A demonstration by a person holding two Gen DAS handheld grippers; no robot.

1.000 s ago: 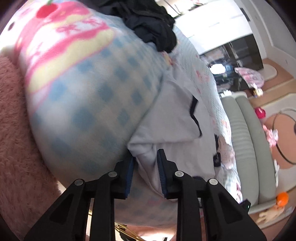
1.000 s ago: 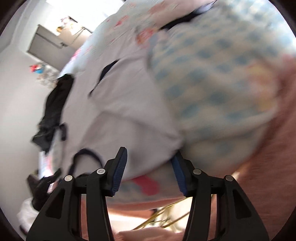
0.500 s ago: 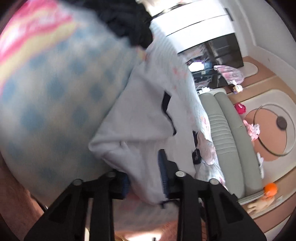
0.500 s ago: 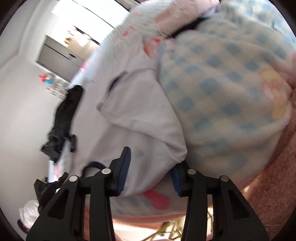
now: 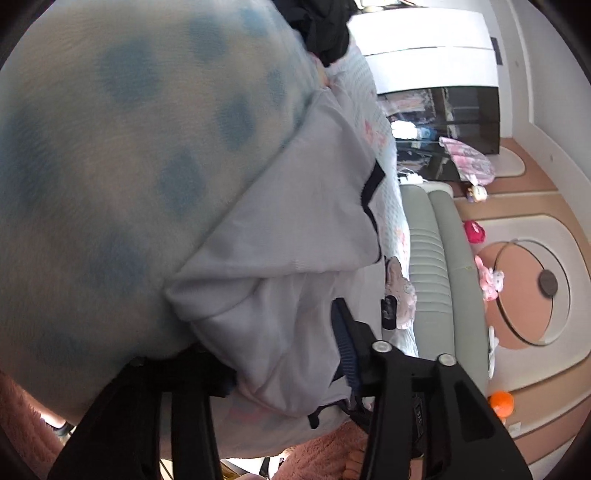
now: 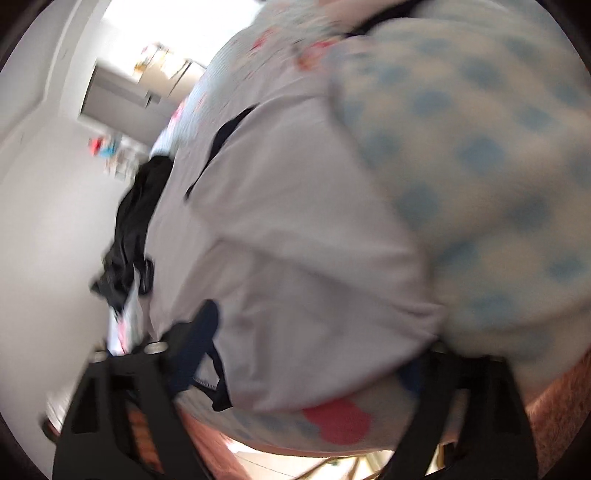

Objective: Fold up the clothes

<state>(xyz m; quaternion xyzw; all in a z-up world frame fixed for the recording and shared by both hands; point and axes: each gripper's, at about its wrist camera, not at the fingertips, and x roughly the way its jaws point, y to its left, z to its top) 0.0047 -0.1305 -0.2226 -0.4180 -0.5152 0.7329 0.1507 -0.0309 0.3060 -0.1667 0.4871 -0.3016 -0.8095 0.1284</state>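
Note:
A pale lilac-grey garment with dark navy trim [image 5: 295, 229] lies on a bed, partly under a blue-checked fleece blanket [image 5: 129, 166]. My left gripper [image 5: 288, 354] is open, with a bunched corner of the garment between its fingers; the left finger is hidden under cloth. In the right wrist view the same garment [image 6: 303, 229] fills the middle. My right gripper [image 6: 314, 354] is open wide, its fingers on either side of the garment's near edge. The view is blurred.
A pile of black clothes [image 6: 136, 221] lies further up the bed, also in the left wrist view [image 5: 325, 26]. A grey-green padded bench [image 5: 439, 266] runs along the bed, with toys on the floor [image 5: 487, 273] beyond. Pink fluffy fabric [image 5: 325, 454] lies at the near edge.
Both grippers have pushed forward onto the garment's near edge. The left gripper's fingers have spread from nearly closed to wide apart, and the cloth now sits deeper between both pairs of fingers.

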